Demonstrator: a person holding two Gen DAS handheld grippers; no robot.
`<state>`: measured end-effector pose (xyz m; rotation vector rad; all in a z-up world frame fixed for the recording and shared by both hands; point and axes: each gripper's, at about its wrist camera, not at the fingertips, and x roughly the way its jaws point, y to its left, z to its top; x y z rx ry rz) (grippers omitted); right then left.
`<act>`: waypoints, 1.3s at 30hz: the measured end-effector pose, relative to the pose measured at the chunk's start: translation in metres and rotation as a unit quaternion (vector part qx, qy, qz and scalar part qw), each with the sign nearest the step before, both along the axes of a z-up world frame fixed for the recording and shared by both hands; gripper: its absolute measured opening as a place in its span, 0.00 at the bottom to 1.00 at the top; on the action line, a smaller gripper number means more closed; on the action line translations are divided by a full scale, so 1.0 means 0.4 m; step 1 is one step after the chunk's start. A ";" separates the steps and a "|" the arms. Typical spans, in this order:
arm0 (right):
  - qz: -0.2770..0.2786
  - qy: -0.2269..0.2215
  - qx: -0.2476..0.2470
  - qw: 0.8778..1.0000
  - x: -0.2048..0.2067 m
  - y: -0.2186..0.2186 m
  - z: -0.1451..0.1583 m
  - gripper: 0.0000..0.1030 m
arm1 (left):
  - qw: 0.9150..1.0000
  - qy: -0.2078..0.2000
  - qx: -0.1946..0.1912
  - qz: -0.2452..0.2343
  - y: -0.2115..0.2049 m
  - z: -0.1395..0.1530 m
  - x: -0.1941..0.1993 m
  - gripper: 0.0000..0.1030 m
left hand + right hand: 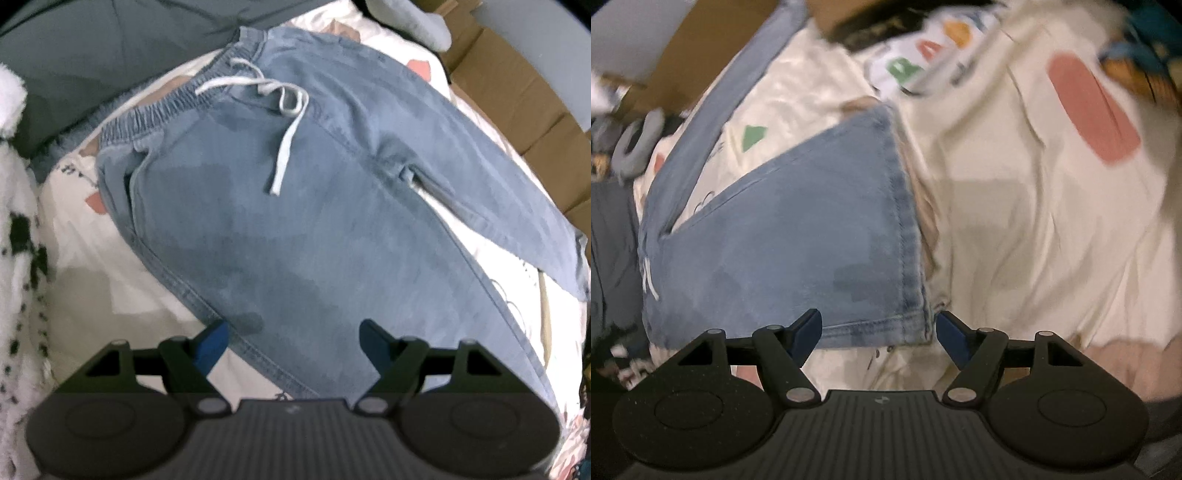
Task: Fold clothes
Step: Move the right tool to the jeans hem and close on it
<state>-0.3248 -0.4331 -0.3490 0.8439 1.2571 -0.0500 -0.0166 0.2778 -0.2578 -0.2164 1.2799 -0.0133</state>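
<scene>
Light blue denim trousers [295,203] lie flat on a white patterned bedsheet [110,277]. Their elastic waistband [166,107] and white drawstring [284,140] are at the far end in the left wrist view. My left gripper [293,328] hangs open over the lower part of the nearer leg, one finger beyond its seam edge. In the right wrist view the same leg [798,221] ends in a stitched hem [908,240]. My right gripper [879,319] stands open just over the hem's near corner, and its pads do not press on the cloth. The second leg [713,96] runs away at the upper left.
Cardboard boxes [517,103] line the bed's far side. A dark grey cloth [92,48] lies beyond the waistband. A white furry spotted blanket [18,221] runs along the left edge. A colourful printed item [923,55] lies on the sheet [1015,221] past the hem.
</scene>
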 end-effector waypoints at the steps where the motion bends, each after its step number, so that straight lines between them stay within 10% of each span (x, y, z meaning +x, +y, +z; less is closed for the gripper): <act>1: -0.008 0.001 0.010 1.000 -0.003 0.001 -0.010 0.69 | 1.000 0.004 -0.001 0.002 0.000 -0.007 0.000 0.78; 9: -0.085 -0.016 0.079 0.993 -0.039 -0.019 -0.036 0.27 | 1.000 0.018 -0.020 -0.013 -0.013 -0.032 0.000 0.81; 15: -0.120 -0.013 0.099 0.988 -0.068 -0.029 -0.047 0.31 | 0.999 0.030 -0.034 -0.024 -0.019 -0.050 -0.002 0.82; 17: -0.124 -0.008 0.100 0.987 -0.076 -0.028 -0.054 0.51 | 0.999 0.031 -0.039 -0.023 -0.017 -0.053 -0.003 0.82; 22: -0.133 0.008 0.097 0.986 -0.079 -0.030 -0.083 0.59 | 0.999 0.035 -0.028 -0.024 -0.016 -0.068 -0.009 0.82; 39: -0.136 -0.022 0.133 0.981 -0.014 0.014 -0.068 0.53 | 0.999 0.041 -0.025 -0.009 0.011 -0.095 -0.005 0.82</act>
